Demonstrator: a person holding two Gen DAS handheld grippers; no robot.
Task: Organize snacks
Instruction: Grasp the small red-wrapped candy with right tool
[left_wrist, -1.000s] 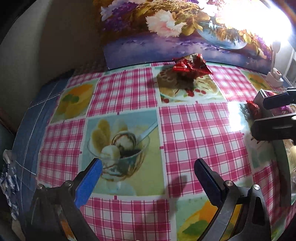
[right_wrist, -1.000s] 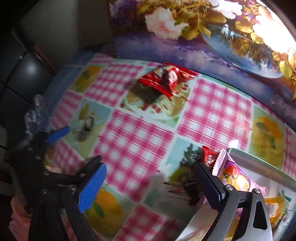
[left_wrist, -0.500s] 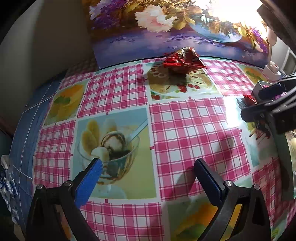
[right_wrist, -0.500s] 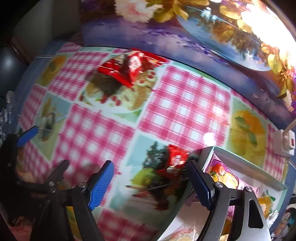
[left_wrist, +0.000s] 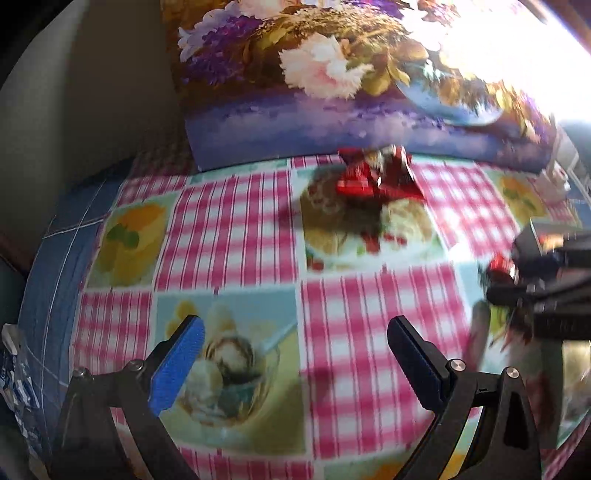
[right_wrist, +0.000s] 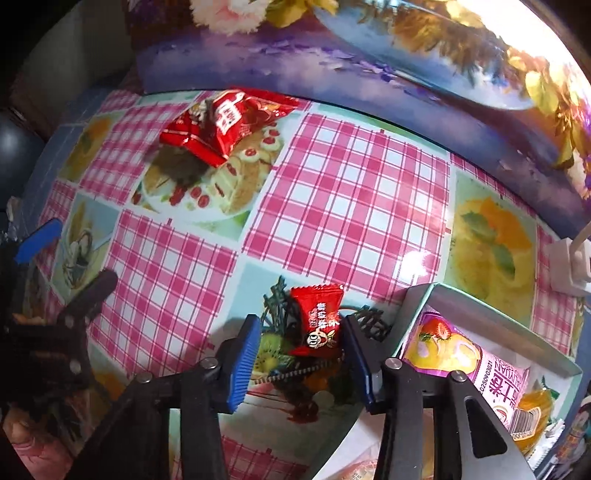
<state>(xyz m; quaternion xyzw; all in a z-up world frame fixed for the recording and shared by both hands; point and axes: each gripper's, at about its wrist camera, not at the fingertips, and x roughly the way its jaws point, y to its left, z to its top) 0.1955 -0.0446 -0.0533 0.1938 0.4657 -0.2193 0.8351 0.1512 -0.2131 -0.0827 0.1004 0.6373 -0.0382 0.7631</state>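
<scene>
Desk (right_wrist: 347, 192) under checked fruit-print cloth. Box (right_wrist: 491, 321) just right of right hand-held gripper (right_wrist: 299, 354), pink snack pack (right_wrist: 461, 358) inside. Red snack bag (right_wrist: 221, 125) well ahead of both. Small red candy (right_wrist: 317, 325) between right jaws, closing, far pad touching. Left hand-held gripper (left_wrist: 295, 354) apart, empty.

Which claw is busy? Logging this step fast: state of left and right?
Left claw: open, empty, above the checked tablecloth.
Right claw: closing around the small red foil candy packet; one pad touches it, not yet clamped.
</scene>
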